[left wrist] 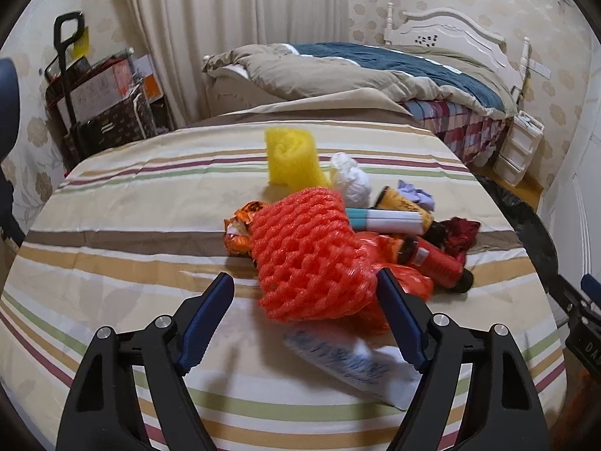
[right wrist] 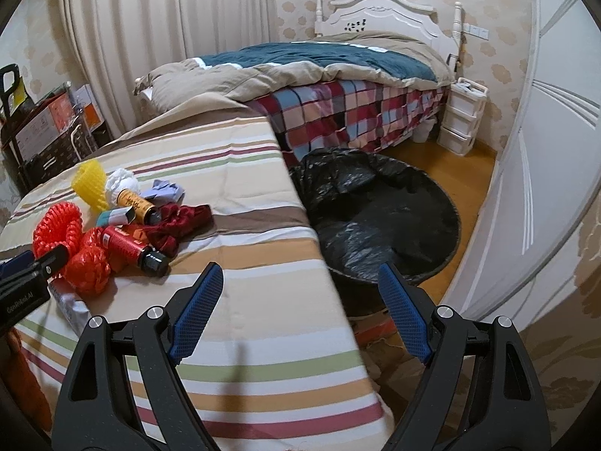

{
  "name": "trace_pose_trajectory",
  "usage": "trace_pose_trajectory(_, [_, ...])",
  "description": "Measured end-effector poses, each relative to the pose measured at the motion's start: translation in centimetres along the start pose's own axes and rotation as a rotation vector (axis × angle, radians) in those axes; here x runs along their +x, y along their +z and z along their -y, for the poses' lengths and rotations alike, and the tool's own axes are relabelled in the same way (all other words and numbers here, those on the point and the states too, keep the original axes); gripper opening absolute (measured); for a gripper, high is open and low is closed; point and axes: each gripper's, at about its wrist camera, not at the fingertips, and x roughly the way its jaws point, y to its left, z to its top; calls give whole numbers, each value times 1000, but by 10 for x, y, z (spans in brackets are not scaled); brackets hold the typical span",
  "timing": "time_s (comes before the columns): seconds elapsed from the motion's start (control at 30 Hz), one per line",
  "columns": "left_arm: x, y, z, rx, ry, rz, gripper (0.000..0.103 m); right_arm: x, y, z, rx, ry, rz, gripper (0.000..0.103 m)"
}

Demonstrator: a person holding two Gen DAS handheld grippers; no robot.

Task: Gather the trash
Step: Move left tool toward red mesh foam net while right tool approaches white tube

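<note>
left gripper (left wrist: 306,319) hangs with its jaws apart, and the red foam net (left wrist: 311,251) lies straight ahead between the fingertips, though i cannot tell whether the pads touch it. its long axis runs away from the gripper and toward the upper left of the left wrist view. it sits on the striped cloth (left wrist: 131,233). right gripper (right wrist: 300,312), also open and empty, points at the cloth's edge beside the black bin bag (right wrist: 383,218), so the left hand is nearer.

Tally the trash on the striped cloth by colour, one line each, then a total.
Red or orange: 5 (foam net, plastic bag, bottle, crumpled cloth, snack wrapper)
Yellow: 2 (foam net, tube)
White or pale: 4 (wad, box, tissue, printed packet)
Total: 11
</note>
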Motion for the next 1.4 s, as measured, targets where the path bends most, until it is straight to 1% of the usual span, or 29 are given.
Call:
trace_pose_trajectory(0.23, [-3, 4, -19, -25, 22, 15, 77, 5, -1, -11, -15, 11, -9, 82])
trace_pose_trajectory(0.37, [0, 3, -31, -47, 37, 4, 77, 6, -1, -15, -28, 18, -15, 82])
trace_pose_trajectory(0.63, [-4, 3, -46, -87, 21, -3, 77, 6, -3, -30, -58, 31, -24, 82])
trace_pose_trajectory(0.77, [-8, -1, -56, -89, 49, 5, 78, 4, -3, -37, -74, 40, -23, 82])
trace_pose_trajectory(0.93, [-11, -5, -69, -120, 50, 1, 79, 3, -5, -48, -94, 51, -27, 82])
trace_pose_trajectory(1.23, [-18, -11, -84, -151, 35, 2, 81, -1, -7, -64, -131, 62, -26, 82])
trace_pose_trajectory(1.4, [-19, -11, -81, -161, 0, -5, 82, -2, -8, -70, -143, 63, -28, 82])
